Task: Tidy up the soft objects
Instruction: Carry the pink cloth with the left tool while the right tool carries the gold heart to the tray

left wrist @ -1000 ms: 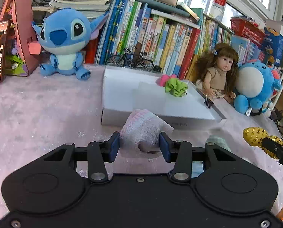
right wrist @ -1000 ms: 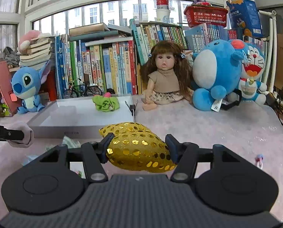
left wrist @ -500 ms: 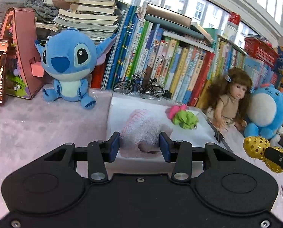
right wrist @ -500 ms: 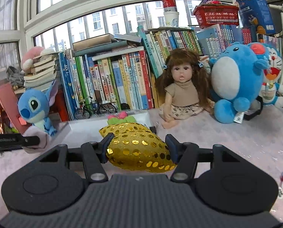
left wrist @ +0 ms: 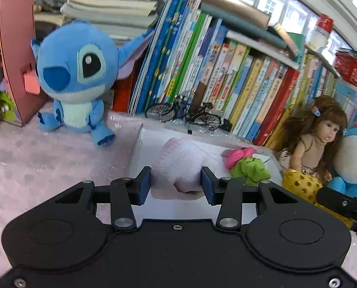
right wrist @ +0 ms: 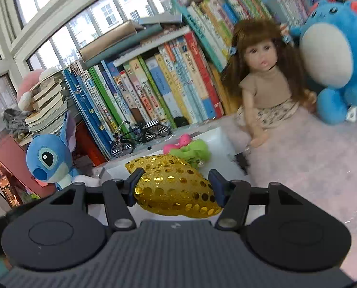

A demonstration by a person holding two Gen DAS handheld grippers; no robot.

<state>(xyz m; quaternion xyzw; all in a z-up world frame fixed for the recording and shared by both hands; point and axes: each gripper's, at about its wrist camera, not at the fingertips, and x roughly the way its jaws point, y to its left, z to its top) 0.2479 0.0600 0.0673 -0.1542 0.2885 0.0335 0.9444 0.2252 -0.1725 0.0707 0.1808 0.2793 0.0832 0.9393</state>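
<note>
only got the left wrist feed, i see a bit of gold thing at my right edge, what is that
Observer: The right gripper is shut on a gold sequined pouch, held over the white tray.
Operator: how far over the tray is it
Observer: Over the near part; the green and pink soft pieces lie just beyond the pouch.
Operator: anything right of the tray i might hit
Observer: The doll sits right beside the tray's right wall, legs out on the pink cloth, with the big blue plush against her far side.
</note>
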